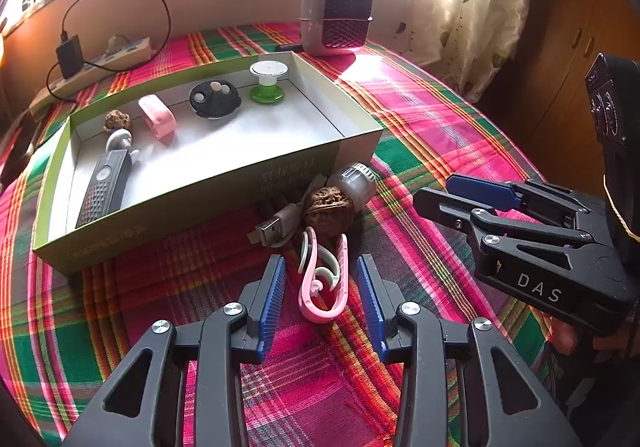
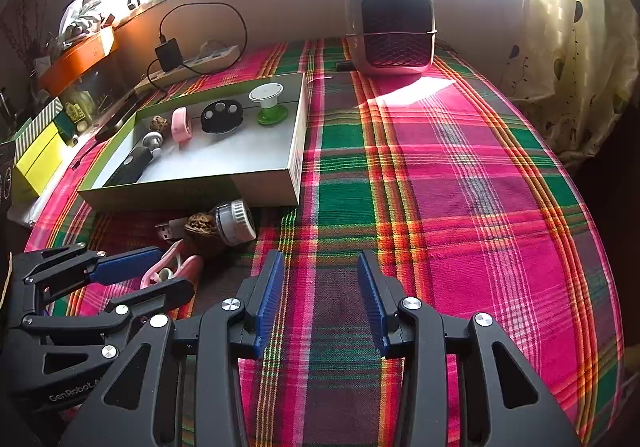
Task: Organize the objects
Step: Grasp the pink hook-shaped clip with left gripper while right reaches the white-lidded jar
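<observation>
Pink clip [image 1: 323, 283] lies on the plaid cloth [image 1: 420, 135] between the spread fingers of the left gripper [image 1: 322, 287], untouched; the right gripper [image 2: 320, 287] hangs released over bare cloth to its right.

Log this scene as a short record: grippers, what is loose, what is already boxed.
left gripper: open, straddling the pink plastic clip on the plaid cloth
right gripper: open, over bare cloth
loose by the green cardboard box: wrinkled brown walnut, grey USB cable, ribbed grey cap
in box: green-and-white spool, pink band
</observation>
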Demonstrator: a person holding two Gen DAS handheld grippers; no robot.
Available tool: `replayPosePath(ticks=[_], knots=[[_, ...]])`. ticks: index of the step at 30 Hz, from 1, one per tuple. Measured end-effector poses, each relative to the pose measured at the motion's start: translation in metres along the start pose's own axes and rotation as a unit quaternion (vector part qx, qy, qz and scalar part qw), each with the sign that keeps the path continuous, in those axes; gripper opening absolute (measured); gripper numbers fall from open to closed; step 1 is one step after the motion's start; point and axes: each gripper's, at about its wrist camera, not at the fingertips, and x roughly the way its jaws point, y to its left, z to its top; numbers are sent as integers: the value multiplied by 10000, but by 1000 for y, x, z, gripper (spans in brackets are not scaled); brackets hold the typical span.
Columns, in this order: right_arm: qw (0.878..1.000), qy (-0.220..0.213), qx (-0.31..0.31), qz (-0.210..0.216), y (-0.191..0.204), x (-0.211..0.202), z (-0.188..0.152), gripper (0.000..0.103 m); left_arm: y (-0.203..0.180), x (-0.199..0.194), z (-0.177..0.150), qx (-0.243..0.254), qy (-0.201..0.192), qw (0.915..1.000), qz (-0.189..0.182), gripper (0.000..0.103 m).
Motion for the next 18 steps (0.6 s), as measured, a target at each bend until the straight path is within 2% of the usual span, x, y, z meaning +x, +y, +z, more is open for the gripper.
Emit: replayPosePath(ticks=[7,18], knots=[[10000,33,-64,28,4,2,0,40,3,0,-1,-29,-1,10000,67,25],[9998,-34,-162,103,12,0,0,40,12,-9,-10,-123,-45,9998,163,22]])
